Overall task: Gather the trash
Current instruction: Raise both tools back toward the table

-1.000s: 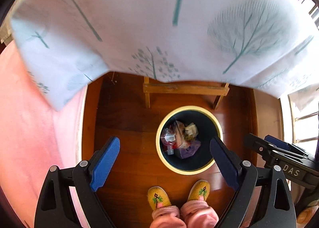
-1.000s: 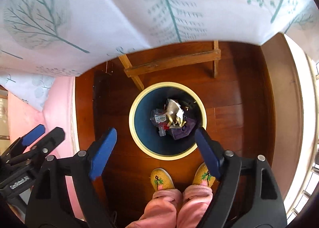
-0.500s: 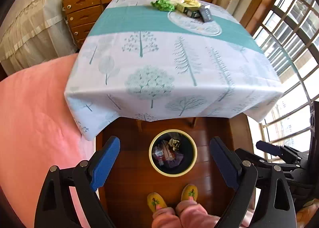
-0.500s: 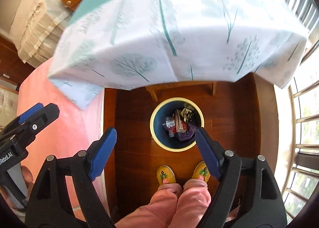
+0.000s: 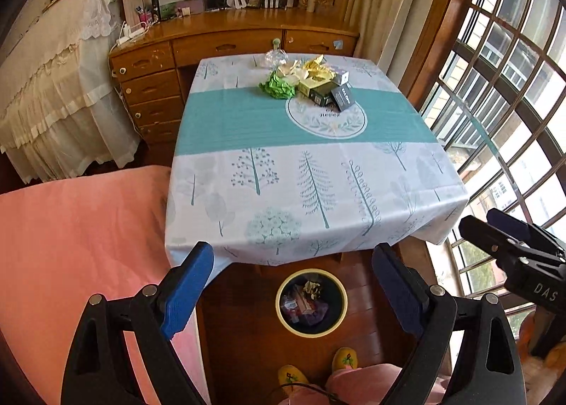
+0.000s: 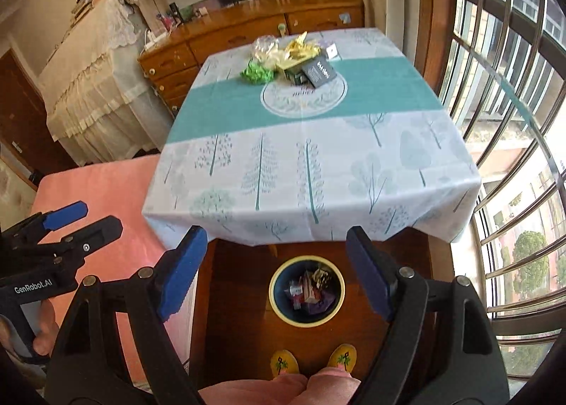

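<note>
Pose: I have both grippers high above the floor, pitched steeply down and forward, side by side. Left gripper (image 5: pixel 293 284) looks over the near table edge; right gripper (image 6: pixel 277 268) does the same from a little further right.
Cross-view: right gripper's fingers show at the right edge of the left wrist view; left gripper's fingers, with a hand (image 6: pixel 42 330) on its handle, show at the left edge of the right wrist view.
Below me: bin (image 5: pixel 311 302) on the wooden floor, near side of the table, already holding wrappers and scraps. Two yellow slippers (image 6: pixel 313 360) just nearer than the bin.
Trash still out: pile of trash (image 5: pixel 309 83) on the far half of the tablecloth (image 5: pixel 304 171) — green crumpled paper, yellow wrappers, clear plastic, dark small boxes — well apart from both grippers.
Surroundings: pink bed cover (image 5: pixel 78 242) to the left, wooden dresser (image 5: pixel 212 47) beyond the table, barred window (image 6: pixel 513 86) to the right.
In the way: nothing between the grippers and the tabletop.
Jaws: both sets spread wide, blue pads apart, nothing between them, nothing touched.
</note>
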